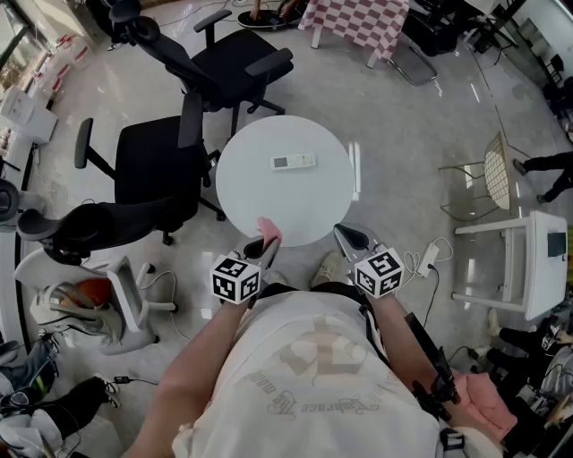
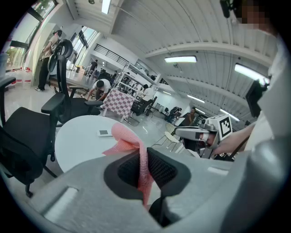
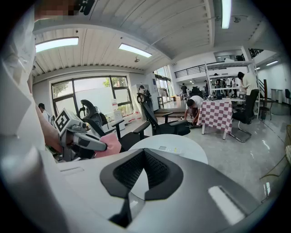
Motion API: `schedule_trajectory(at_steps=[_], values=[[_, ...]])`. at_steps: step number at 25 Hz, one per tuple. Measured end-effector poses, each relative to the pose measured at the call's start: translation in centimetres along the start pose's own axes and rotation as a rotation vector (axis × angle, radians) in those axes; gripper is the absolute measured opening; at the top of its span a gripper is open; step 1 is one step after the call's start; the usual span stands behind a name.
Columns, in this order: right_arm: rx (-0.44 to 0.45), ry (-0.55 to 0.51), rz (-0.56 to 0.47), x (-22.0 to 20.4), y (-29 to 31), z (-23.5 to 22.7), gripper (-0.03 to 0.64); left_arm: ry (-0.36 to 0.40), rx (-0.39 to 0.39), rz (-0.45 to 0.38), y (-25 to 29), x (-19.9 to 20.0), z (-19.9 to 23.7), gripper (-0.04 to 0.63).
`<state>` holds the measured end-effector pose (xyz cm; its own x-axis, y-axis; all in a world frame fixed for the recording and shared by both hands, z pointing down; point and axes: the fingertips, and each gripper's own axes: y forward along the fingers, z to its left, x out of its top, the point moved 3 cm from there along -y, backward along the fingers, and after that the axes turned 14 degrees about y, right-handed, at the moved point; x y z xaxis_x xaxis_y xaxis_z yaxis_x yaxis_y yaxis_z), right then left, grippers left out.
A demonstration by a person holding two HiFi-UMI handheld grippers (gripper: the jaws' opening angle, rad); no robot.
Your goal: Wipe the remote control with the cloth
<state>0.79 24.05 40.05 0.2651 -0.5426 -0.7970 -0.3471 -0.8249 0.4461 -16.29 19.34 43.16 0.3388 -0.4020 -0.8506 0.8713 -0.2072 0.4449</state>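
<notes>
A white remote control (image 1: 293,162) lies flat near the middle of the round white table (image 1: 251,192); it also shows far off as the remote control (image 2: 104,133) and the remote control (image 3: 172,149). My left gripper (image 1: 265,243) hovers at the table's near edge, shut on a pink cloth (image 1: 269,232); the cloth (image 2: 132,143) stands up crumpled between the pads. My right gripper (image 1: 351,238) is held beside it, over the near right rim, shut with nothing in it. Both grippers are well short of the remote.
Two black office chairs (image 1: 152,174) stand left and behind the table, another (image 1: 235,63) at the back. A white stool-like table (image 1: 537,264) and a wire chair (image 1: 495,170) are to the right. A checkered-cloth table (image 1: 363,20) and several people are farther back.
</notes>
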Motion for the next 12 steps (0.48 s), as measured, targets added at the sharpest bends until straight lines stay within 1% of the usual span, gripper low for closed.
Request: schedule_trajectory(at_steps=[8,12], values=[[-0.043,0.015,-0.036,0.7,-0.8,-0.7,0.007,0.022,-0.008,-0.016,-0.2,1.0,0.0,0.026],[-0.049,0.016,-0.047,0.9,-0.7,-1.0,0.008,0.038,-0.006,-0.027,-0.1,1.5,0.3,0.027]])
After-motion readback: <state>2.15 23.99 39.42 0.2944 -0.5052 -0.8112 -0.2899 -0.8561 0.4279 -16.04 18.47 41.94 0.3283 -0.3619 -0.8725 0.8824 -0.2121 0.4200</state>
